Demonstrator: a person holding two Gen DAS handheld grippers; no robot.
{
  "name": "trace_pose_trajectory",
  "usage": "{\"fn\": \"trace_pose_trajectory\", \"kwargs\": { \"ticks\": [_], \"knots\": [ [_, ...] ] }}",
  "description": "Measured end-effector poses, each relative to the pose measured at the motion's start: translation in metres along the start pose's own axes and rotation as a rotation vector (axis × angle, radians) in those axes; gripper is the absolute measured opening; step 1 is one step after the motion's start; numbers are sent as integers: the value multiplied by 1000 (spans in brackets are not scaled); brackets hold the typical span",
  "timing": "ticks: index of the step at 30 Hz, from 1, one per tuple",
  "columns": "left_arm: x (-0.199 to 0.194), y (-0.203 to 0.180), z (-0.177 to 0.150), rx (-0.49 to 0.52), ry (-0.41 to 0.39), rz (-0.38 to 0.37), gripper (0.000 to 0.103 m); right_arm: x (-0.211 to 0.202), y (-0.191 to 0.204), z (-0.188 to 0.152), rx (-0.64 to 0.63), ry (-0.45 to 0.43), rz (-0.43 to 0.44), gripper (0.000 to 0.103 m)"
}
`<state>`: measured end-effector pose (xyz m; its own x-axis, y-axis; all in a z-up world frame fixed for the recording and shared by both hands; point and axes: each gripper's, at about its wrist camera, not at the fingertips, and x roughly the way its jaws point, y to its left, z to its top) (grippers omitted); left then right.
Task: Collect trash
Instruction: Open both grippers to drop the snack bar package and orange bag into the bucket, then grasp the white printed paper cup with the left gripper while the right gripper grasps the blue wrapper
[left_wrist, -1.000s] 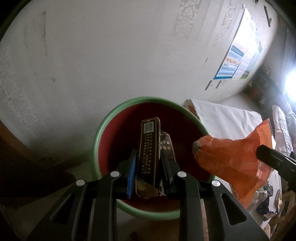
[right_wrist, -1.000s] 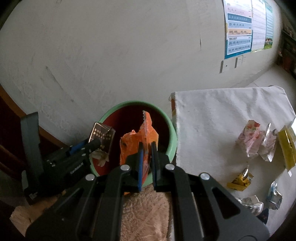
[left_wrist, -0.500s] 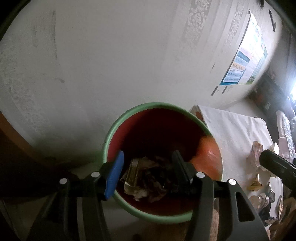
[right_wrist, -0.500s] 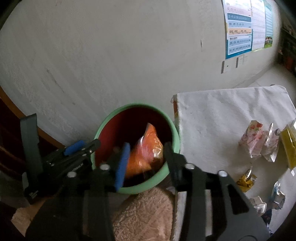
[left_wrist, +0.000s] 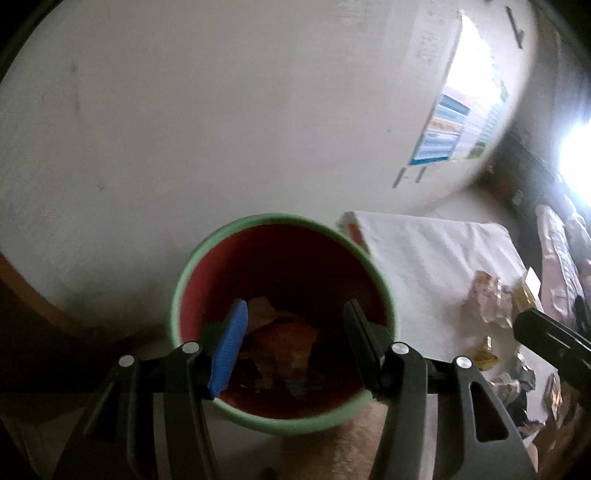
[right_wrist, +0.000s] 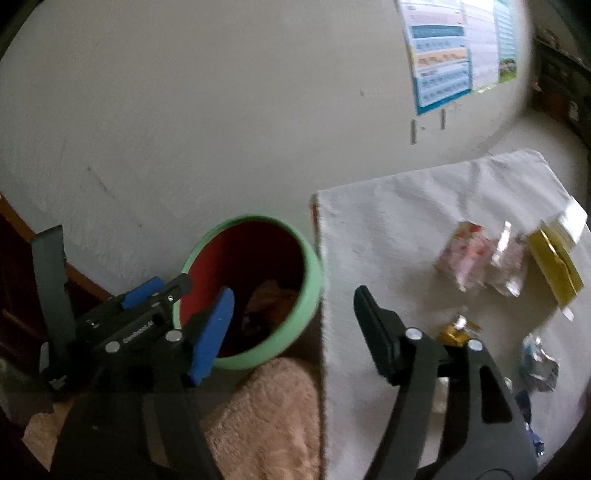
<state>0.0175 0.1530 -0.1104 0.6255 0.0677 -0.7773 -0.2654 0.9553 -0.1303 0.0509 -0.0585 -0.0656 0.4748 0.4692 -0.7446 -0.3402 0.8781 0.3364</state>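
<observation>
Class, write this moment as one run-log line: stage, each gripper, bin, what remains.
stage: both drops done | left gripper: open, empty | right gripper: just opened, empty | bin: holds wrappers | cloth: wrappers remain

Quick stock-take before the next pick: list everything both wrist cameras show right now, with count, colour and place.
Round plastic bin: one, green outside and red inside, on the floor by the wall, left of the cloth.
Crumpled wrappers in the bin: several, orange and brown, at the bottom.
White cloth: one, spread flat right of the bin.
Pink floral wrapper: one, on the cloth.
Clear crinkled wrapper: one, beside the pink one.
Yellow flat packet: one, near the cloth's right edge.
Small gold wrapper: one, lower on the cloth.
Silver-blue wrapper: one, lower right.
Wall poster: one, blue and white.
Tan fuzzy fabric: below the bin.
Left tongs: open, empty, over the bin.
Right tongs: just opening, empty.
</observation>
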Motion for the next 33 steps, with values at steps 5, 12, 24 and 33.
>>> {"fn": "trace_pose_trajectory", "kwargs": {
  "ticks": [5, 12, 24, 33],
  "knots": [
    [-5, -32, -8, 80, 6, -52, 52, -29, -51, -11, 60, -32, -73, 75],
    [-10, -90, -26, 277, 33, -189, 58, -65, -143, -54, 145, 14, -274, 76],
    [8, -237, -92, 758, 190, -424, 67, -76, -221, -150, 332, 153, -326, 76],
    [44, -265, -113, 867, 317, -350, 66, -68, -217, -157, 343, 155, -255, 40]
  ]
}}
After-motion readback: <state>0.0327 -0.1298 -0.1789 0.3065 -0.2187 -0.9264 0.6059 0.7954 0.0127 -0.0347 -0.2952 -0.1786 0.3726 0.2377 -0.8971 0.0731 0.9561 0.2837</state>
